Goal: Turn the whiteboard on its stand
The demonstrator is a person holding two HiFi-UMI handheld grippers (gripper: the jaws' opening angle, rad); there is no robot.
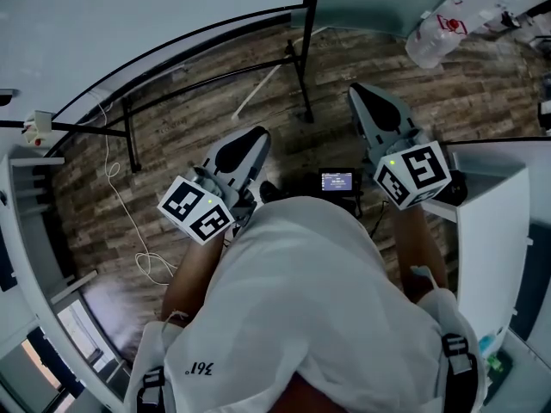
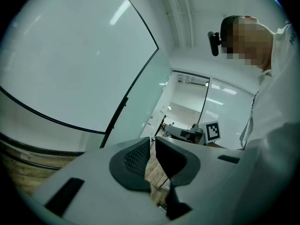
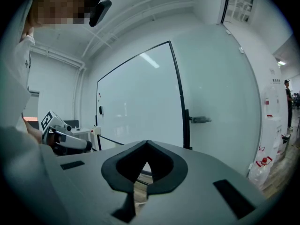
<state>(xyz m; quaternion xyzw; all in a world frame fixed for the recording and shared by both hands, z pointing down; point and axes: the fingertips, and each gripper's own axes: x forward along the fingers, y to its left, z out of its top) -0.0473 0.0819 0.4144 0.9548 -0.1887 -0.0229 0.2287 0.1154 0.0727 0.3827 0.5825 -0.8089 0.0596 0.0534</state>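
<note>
whiteboard (image 1: pixel 129 24) cut off at top edge, small screen (image 1: pixel 337 180) text unreadable

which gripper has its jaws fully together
The right gripper: its jaw tips meet, with nothing between them. The left gripper has its jaws slightly apart, with a narrow empty gap between them.
</note>
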